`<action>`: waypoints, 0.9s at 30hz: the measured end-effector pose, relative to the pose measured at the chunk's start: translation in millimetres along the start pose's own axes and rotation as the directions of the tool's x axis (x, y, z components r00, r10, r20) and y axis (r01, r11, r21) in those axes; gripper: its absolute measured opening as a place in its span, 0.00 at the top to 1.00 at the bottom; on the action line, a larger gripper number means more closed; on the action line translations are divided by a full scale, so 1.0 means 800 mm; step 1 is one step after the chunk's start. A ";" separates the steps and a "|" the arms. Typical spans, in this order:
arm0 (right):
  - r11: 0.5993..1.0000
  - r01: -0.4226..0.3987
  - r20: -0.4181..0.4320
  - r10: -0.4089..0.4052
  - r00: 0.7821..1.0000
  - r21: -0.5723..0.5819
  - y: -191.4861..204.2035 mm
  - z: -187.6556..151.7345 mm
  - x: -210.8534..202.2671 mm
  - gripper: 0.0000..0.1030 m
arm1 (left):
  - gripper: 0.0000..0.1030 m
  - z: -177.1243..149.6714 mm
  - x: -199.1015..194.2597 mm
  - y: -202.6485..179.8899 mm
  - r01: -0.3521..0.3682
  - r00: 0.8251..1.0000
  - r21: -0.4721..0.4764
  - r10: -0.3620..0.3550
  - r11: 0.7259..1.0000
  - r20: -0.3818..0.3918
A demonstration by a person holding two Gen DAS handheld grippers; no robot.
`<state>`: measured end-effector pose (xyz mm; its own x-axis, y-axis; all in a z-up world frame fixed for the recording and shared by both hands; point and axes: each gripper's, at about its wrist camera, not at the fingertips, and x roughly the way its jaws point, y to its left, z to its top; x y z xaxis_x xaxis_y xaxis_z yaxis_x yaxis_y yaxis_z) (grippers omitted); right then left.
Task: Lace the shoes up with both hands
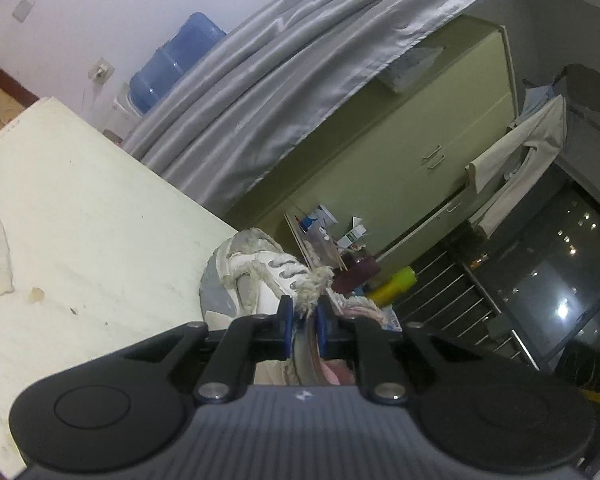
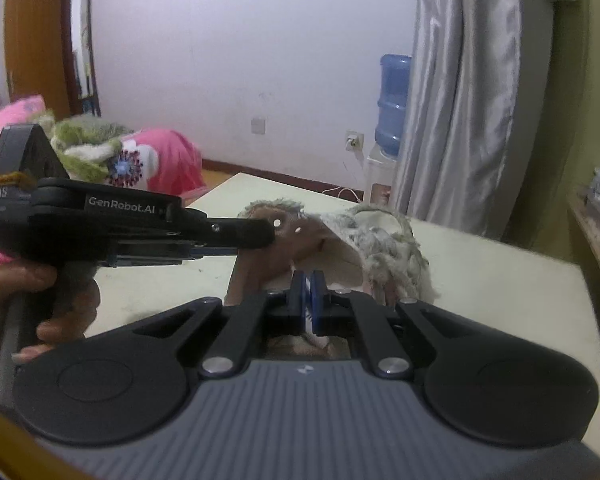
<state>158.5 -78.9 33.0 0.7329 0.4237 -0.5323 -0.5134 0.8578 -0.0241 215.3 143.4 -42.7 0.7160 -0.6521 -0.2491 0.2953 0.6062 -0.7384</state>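
A white and grey shoe [image 1: 256, 268] with frayed, fuzzy trim lies at the edge of the cream table [image 1: 80, 220]. My left gripper [image 1: 305, 314] is at the shoe, its blue pads nearly together on a frayed shoelace [image 1: 312, 284] that runs down between them. In the right wrist view the shoe [image 2: 388, 248] lies just ahead, and my right gripper [image 2: 310, 296] is shut on a thin white lace strip [image 2: 315, 334] close in front of it. The left gripper [image 2: 274, 232] comes in from the left, held by a hand [image 2: 60, 300], its tip against the shoe's brown opening.
A grey curtain [image 2: 460, 100] and a blue water bottle [image 2: 394, 100] stand behind the table [image 2: 500, 280]. Pink bedding [image 2: 168, 160] lies at the left. A green cabinet [image 1: 420, 140] and a cluttered shelf [image 1: 340, 240] lie beyond the shoe.
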 end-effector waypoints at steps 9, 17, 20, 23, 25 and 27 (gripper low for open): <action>1.000 0.017 0.001 -0.017 1.000 -0.006 -0.005 0.000 0.000 0.97 | 0.83 -0.005 -0.007 -0.009 -0.006 1.000 0.028 0.007 1.000 -0.008; 0.942 -0.165 -0.326 0.064 0.943 -0.291 0.008 0.058 0.041 0.89 | 0.78 0.000 -0.008 -0.010 -0.001 0.999 0.052 0.003 0.999 -0.042; 0.929 -0.191 -0.489 0.012 0.872 -0.317 0.006 0.087 0.068 0.74 | 0.75 0.000 -0.007 -0.007 0.010 0.999 0.051 -0.008 0.999 -0.049; 0.915 -0.215 -0.616 -0.046 0.787 -0.343 0.017 0.099 0.092 0.73 | 0.73 0.000 -0.007 -0.005 0.021 0.998 0.049 -0.019 0.999 -0.055; 0.908 -0.204 -0.667 -0.103 0.738 -0.366 0.029 0.102 0.105 0.72 | 0.72 0.000 -0.007 -0.002 0.027 0.998 0.040 -0.025 0.999 -0.057; 0.909 -0.187 -0.707 -0.147 0.692 -0.372 0.038 0.100 0.115 0.74 | 0.71 0.000 -0.008 0.000 0.032 0.998 0.029 -0.031 0.999 -0.058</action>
<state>246.0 9.2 51.0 0.2673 -0.0382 -0.9629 -0.7698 0.5925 -0.2372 210.9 147.6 -41.4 0.6687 -0.6957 -0.2621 0.3364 0.5976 -0.7279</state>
